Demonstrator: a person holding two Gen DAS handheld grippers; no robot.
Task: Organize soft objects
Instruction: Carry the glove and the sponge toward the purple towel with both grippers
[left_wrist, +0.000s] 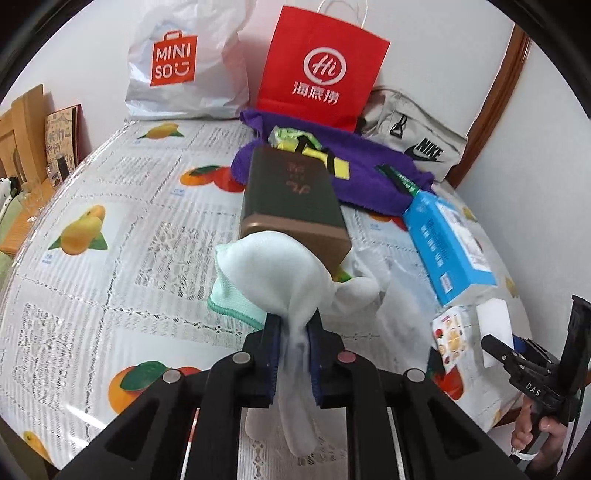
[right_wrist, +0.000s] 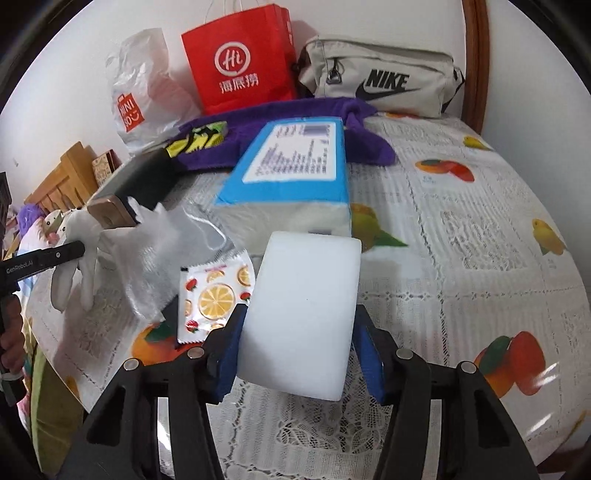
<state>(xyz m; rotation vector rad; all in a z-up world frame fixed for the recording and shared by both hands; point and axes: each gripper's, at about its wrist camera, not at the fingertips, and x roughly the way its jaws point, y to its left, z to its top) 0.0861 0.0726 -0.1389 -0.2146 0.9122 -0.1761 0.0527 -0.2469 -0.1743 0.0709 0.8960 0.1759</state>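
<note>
My left gripper (left_wrist: 293, 325) is shut on a white glove (left_wrist: 273, 269), held above the table in front of a dark box (left_wrist: 295, 199); the glove's fingers hang below the jaws. It also shows in the right wrist view (right_wrist: 85, 258). A mint cloth (left_wrist: 232, 299) lies under the glove. My right gripper (right_wrist: 299, 317) is shut on a white sponge block (right_wrist: 306, 314), held above the table; the sponge also shows in the left wrist view (left_wrist: 493, 325). A purple towel (left_wrist: 354, 173) lies at the back, also visible in the right wrist view (right_wrist: 258, 136).
A blue tissue pack (right_wrist: 291, 166), a fruit-print sachet (right_wrist: 214, 295) and a clear plastic bag (right_wrist: 173, 240) lie mid-table. A red paper bag (left_wrist: 321, 66), a white Miniso bag (left_wrist: 177, 70) and a grey Nike pouch (right_wrist: 380, 81) stand against the wall. Yellow-green packets (left_wrist: 310, 147) rest on the towel.
</note>
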